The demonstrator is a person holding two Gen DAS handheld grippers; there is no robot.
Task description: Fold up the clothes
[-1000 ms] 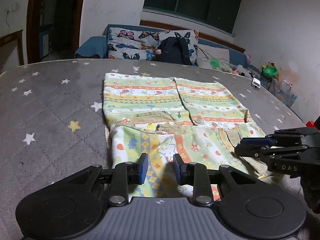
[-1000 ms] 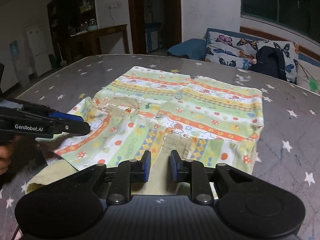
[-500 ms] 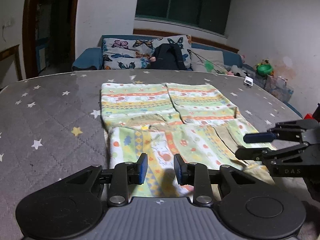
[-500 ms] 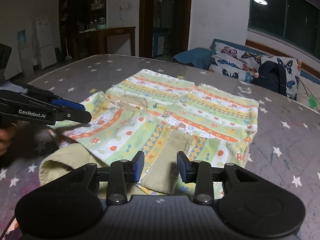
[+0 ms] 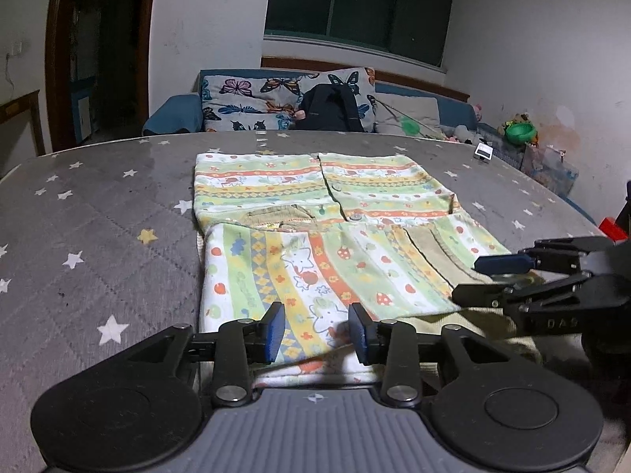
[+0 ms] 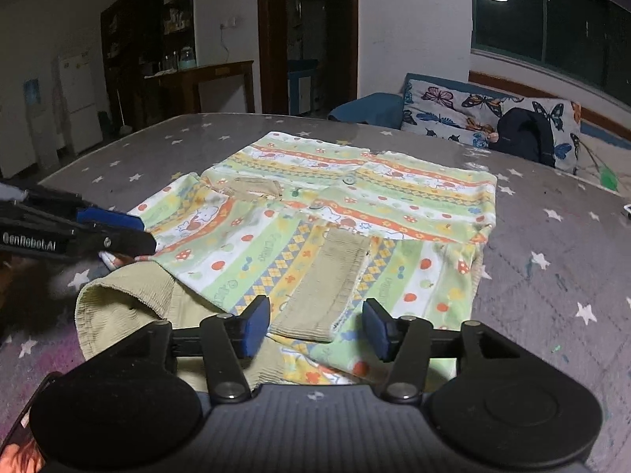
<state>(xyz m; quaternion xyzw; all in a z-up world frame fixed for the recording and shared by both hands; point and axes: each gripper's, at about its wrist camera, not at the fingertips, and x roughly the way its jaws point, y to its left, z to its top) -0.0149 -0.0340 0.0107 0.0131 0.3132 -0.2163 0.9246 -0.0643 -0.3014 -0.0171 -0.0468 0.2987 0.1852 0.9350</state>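
A child's patterned shirt (image 5: 307, 236) with green, orange and yellow stripes and khaki ribbed cuffs lies on the grey star-print bed (image 5: 98, 236). Its near part is folded over the body. In the left wrist view my left gripper (image 5: 316, 335) is open just above the near hem, holding nothing. My right gripper (image 5: 489, 280) shows at the right, open over a khaki cuff. In the right wrist view the shirt (image 6: 335, 220) lies ahead, my right gripper (image 6: 315, 331) is open above the khaki sleeve cuff (image 6: 327, 280), and my left gripper (image 6: 114, 228) is at the left.
A sofa with butterfly pillows (image 5: 252, 98) and a dark backpack (image 5: 331, 108) stands beyond the bed. Toys and a green bowl (image 5: 520, 132) sit at the right wall. A wooden table and a doorway (image 6: 307, 39) are at the far left of the room.
Both grippers have opened wider and pulled back from the shirt toward its near edge. The folded-over sleeves now lie released on the shirt.
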